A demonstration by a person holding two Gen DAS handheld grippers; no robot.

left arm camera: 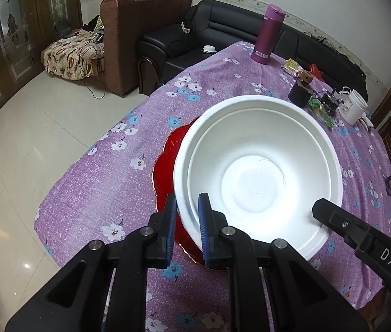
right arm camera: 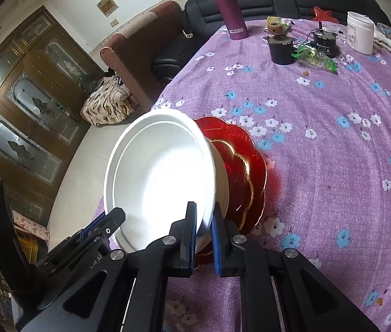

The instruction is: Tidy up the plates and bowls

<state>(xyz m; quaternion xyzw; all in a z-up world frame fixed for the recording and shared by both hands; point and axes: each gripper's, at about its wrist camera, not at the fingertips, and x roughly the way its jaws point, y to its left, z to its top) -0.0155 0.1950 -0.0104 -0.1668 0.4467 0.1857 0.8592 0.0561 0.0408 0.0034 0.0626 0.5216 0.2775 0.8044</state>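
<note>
White bowl (left arm camera: 256,166) is being pinched at opposite rim edges by left gripper (left arm camera: 187,227) and right gripper (right arm camera: 203,238); level lowering onto red plates (right arm camera: 239,171) is being advised.

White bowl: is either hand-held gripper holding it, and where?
Both. The left hand-held gripper and right hand-held gripper each pinch the white bowl at its near rim.

Black plastic tongs (left arm camera: 187,221) with blue ribbed pads, silver pivot screws, white "DAS" lettering
</note>
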